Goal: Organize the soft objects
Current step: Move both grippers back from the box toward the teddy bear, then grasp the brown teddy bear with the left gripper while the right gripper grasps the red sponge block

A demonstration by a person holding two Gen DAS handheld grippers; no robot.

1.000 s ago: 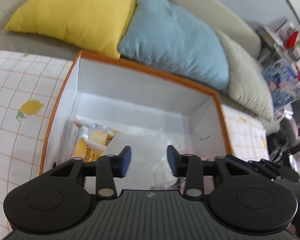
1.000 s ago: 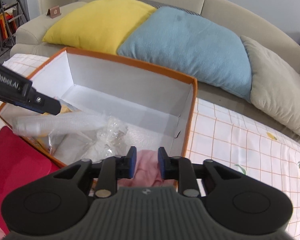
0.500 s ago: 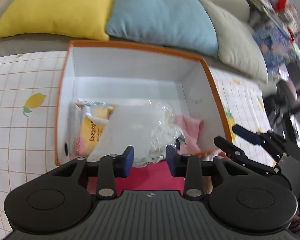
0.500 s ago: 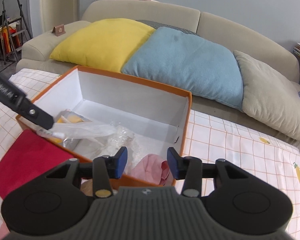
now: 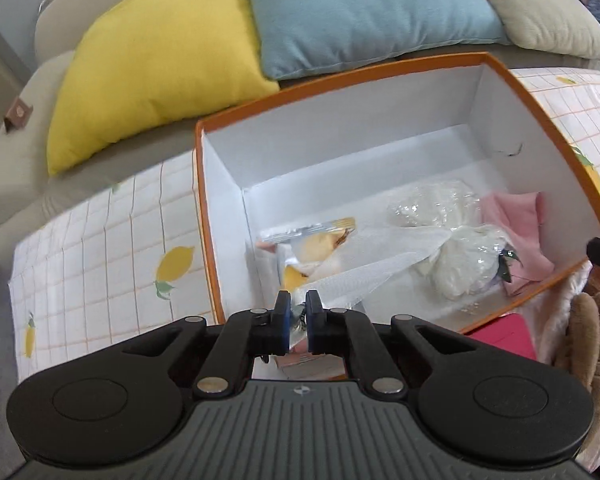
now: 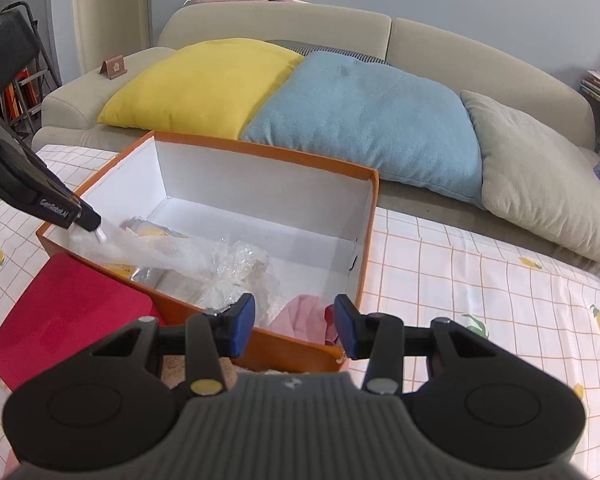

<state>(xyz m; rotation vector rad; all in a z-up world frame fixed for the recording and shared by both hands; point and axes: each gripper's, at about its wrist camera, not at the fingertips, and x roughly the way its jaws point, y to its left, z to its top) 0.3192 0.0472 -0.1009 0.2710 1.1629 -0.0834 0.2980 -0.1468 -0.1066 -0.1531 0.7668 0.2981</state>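
A: Setting: lemon-print checked cloth (image 6: 480,280) before a beige sofa (image 6: 460,40); orange box (image 6: 300,354) on it. Contents?

B: White mesh bag (image 5: 372,264) along the box's left wall, pink cloth (image 5: 516,220) in its near right corner.

A: Changes?

B: Left gripper (image 5: 298,312), formerly apart, had just been closing and was clamped on the bag's end. Right gripper (image 6: 295,326) had widened; it stood apart, empty, over the box's near edge.
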